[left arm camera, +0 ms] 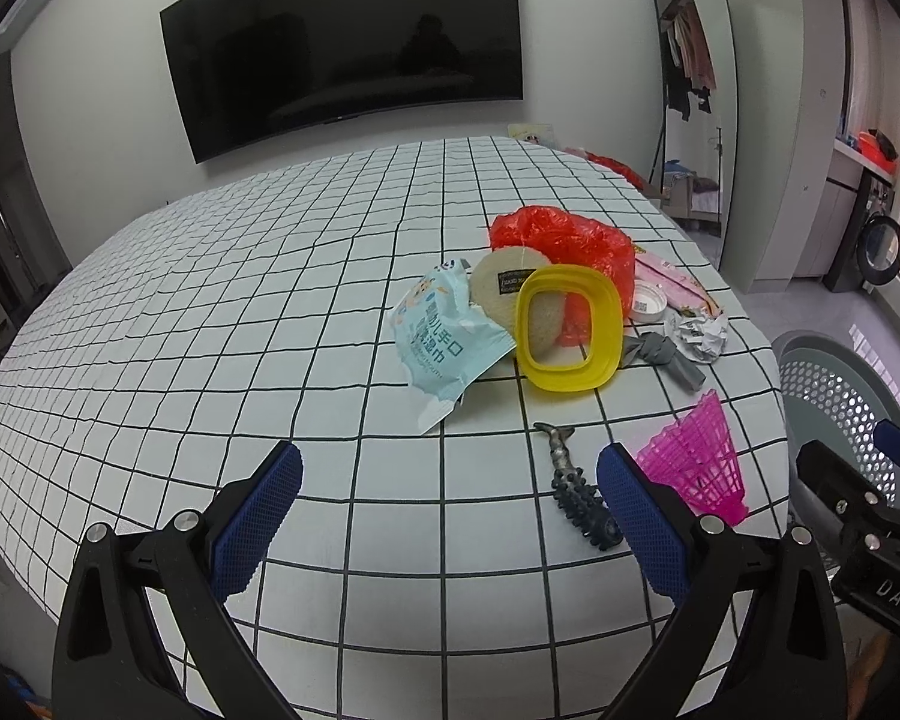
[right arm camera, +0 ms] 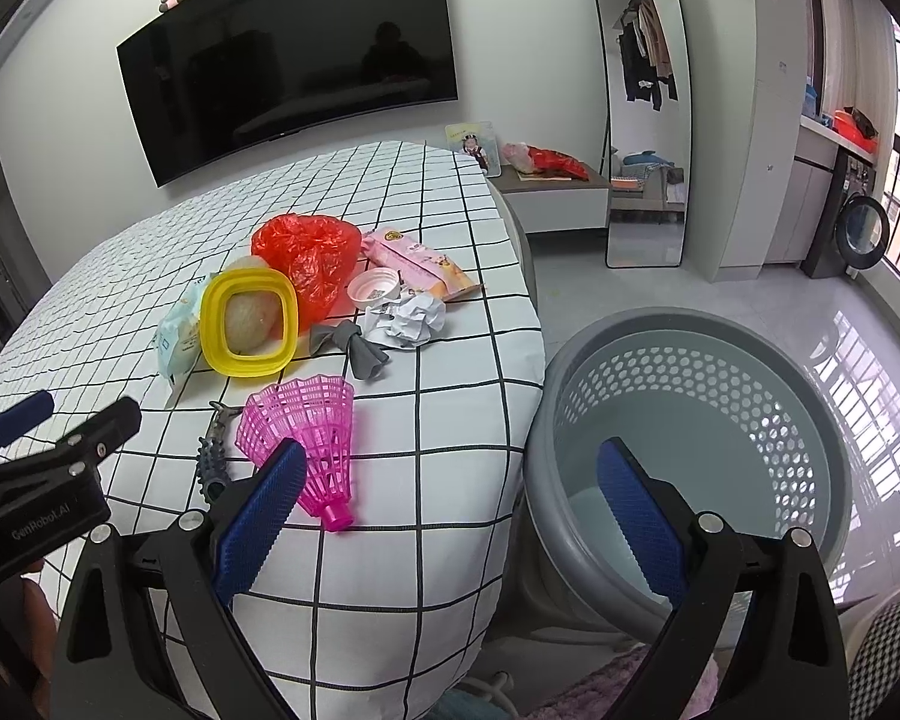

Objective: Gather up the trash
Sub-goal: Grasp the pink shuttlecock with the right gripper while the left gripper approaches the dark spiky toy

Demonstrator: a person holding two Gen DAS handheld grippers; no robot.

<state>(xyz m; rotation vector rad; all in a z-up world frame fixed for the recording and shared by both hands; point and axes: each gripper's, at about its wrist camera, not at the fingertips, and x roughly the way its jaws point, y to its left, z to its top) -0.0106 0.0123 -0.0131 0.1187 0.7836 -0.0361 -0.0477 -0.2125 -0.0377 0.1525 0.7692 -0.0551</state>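
- Hovering above the checked white-and-black cloth desk (left arm camera: 330, 312), the left gripper (left arm camera: 450, 516) and right gripper (right arm camera: 450, 510) both had jaws released, nothing between them.
- The trash lay heaped at twelve to one o'clock of the left gripper; the grey perforated plastic basket (right arm camera: 690, 360) stood off the desk's three o'clock edge.
- The nearest piece, a pink latticed plastic shuttlecock (right arm camera: 312, 438), looked light and springy; pinching its solid cork end would likely hold best.
- The crinkly red plastic bag (left arm camera: 564, 240) and crumpled white paper ball (right arm camera: 411, 321) seemed soft, so a gentle, full closing would suit.
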